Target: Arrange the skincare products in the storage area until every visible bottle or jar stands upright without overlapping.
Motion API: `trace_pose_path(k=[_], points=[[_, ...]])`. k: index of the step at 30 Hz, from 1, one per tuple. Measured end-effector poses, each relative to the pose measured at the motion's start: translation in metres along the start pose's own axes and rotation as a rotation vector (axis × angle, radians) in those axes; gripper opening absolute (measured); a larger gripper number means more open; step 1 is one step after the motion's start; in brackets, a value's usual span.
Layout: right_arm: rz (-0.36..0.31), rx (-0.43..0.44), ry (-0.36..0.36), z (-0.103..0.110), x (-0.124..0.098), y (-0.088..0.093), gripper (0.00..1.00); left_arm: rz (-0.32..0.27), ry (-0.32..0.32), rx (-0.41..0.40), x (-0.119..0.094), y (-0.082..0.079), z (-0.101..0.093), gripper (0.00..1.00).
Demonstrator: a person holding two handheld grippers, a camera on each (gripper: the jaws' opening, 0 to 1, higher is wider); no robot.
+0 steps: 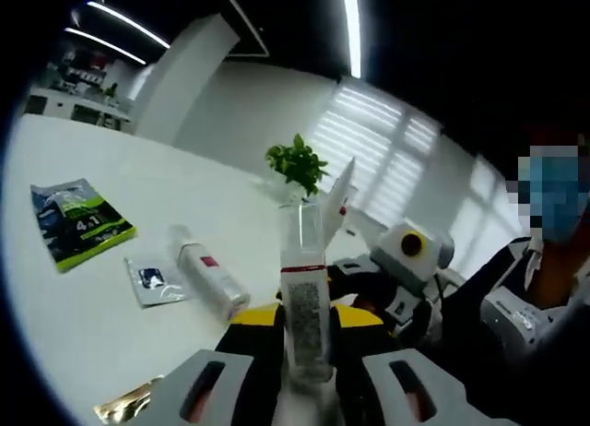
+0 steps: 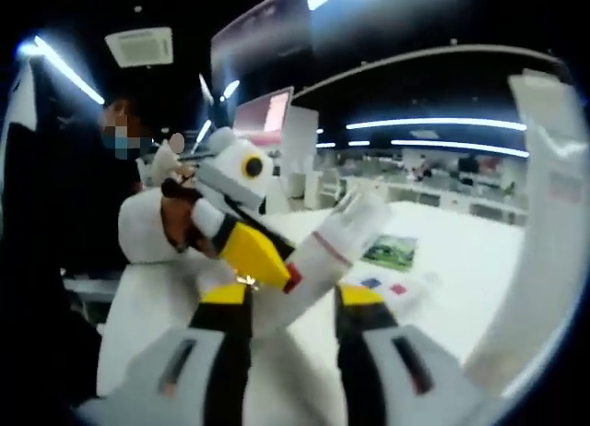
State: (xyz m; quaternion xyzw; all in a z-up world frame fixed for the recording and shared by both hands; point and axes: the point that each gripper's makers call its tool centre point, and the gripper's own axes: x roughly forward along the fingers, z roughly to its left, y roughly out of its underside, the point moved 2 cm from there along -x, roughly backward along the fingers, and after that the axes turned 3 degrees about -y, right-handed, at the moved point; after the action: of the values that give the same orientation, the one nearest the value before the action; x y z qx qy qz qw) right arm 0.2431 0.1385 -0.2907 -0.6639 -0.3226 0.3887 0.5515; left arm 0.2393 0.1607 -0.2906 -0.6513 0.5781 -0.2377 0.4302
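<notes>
In the left gripper view we find the left gripper (image 1: 307, 375) pinching a clear tube (image 1: 305, 292) with a red band, held upright between its jaws above the white table (image 1: 83, 297); to the left on the table lie a white bottle (image 1: 210, 278) on its side, a small sachet (image 1: 155, 280) just beside it, and a green packet (image 1: 78, 222) farther left; a potted plant (image 1: 297, 164) stands at the far edge. In the right gripper view the right gripper (image 2: 293, 329) clamps a white tube (image 2: 318, 260); the left gripper meets that tube from the left.
</notes>
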Motion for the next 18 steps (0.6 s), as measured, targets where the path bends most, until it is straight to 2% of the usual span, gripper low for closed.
trace_pose_path(k=[8,13,15,18], points=[[-0.006,0.013,0.012,-0.0003,-0.0002,-0.0009,0.39,-0.027,0.009,-0.004,-0.0033,-0.0002,-0.0020,0.19],[-0.007,0.013,0.007,0.0015,0.0001,-0.0018,0.37,-0.050,0.011,-0.007,-0.0057,-0.0011,-0.0022,0.19],[-0.005,0.033,0.008,0.0015,0.0005,-0.0011,0.37,-0.060,0.006,0.001,-0.0058,-0.0018,-0.0021,0.19],[-0.010,0.061,0.013,0.0003,0.0013,-0.0001,0.33,-0.097,-0.017,0.060,-0.0075,-0.0068,0.0001,0.19]])
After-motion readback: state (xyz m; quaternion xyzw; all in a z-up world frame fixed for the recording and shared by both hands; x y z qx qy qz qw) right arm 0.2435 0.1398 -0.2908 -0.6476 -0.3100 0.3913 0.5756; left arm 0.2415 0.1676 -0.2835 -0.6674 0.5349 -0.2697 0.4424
